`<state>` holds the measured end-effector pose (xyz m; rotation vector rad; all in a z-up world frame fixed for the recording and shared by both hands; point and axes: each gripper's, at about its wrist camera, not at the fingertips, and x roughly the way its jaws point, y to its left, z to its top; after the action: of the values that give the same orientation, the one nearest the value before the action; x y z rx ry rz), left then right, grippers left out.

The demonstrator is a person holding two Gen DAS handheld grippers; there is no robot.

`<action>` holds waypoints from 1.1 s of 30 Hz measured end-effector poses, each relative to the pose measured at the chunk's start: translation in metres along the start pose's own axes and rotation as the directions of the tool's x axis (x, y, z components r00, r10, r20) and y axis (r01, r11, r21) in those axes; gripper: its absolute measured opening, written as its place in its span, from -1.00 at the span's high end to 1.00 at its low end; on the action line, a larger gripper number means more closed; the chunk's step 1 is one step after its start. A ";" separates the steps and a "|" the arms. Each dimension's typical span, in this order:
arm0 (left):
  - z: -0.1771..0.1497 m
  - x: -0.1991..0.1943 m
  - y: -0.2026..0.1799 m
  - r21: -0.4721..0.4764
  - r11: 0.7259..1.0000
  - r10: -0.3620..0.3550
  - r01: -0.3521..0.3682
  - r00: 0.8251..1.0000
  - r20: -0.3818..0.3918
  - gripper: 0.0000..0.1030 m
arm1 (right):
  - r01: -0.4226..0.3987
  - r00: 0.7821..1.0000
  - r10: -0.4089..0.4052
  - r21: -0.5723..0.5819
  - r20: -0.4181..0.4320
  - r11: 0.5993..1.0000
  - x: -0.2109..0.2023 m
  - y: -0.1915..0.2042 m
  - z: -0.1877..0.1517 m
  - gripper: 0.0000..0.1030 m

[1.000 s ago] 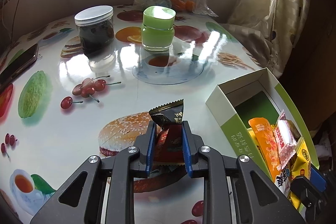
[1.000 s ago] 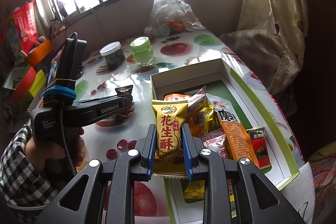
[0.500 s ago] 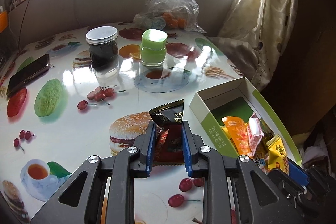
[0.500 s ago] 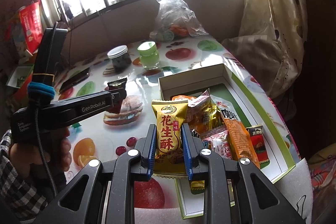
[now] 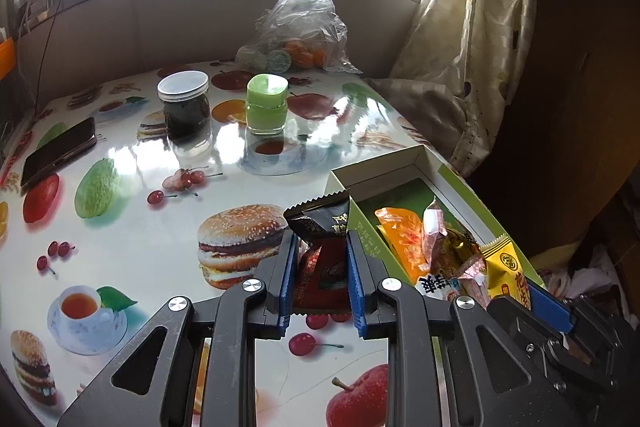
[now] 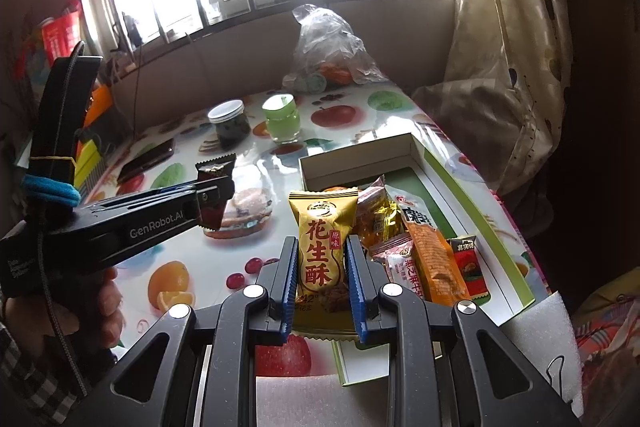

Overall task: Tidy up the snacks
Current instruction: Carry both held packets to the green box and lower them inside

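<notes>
My left gripper (image 5: 320, 247) is shut on a dark brown and red snack packet (image 5: 320, 227), held above the table just left of the green and white box (image 5: 460, 187). It also shows in the right wrist view (image 6: 214, 195) with the packet (image 6: 214, 169). My right gripper (image 6: 322, 247) is shut on a yellow peanut-crisp packet (image 6: 322, 227), held above the near left corner of the box (image 6: 472, 211). Several snack packets (image 6: 420, 251) lie in the box.
A dark jar with a white lid (image 5: 184, 105), a green jar (image 5: 266, 105), a phone (image 5: 60, 151) and a plastic bag of fruit (image 5: 300, 27) stand on the fruit-print table (image 5: 120, 227). A curtain (image 5: 460, 47) hangs at the right. White foam (image 6: 540, 339) lies by the box.
Both grippers have pulled back and risen with their packets; the table and box look farther off. The left gripper's packet now sits nearer the box's left wall.
</notes>
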<state>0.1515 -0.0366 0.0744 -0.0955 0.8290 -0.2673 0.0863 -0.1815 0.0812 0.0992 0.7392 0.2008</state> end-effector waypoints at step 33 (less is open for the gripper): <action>-0.013 0.030 -0.078 0.079 0.992 -0.096 0.103 0.991 -0.095 0.53 | 0.149 0.989 -0.149 0.108 -0.013 0.983 -0.015 -0.085 -0.011 0.57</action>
<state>0.1457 -0.1197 0.0588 -0.0468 0.9041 -0.4025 0.0807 -0.2669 0.0690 0.1463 0.7586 0.0177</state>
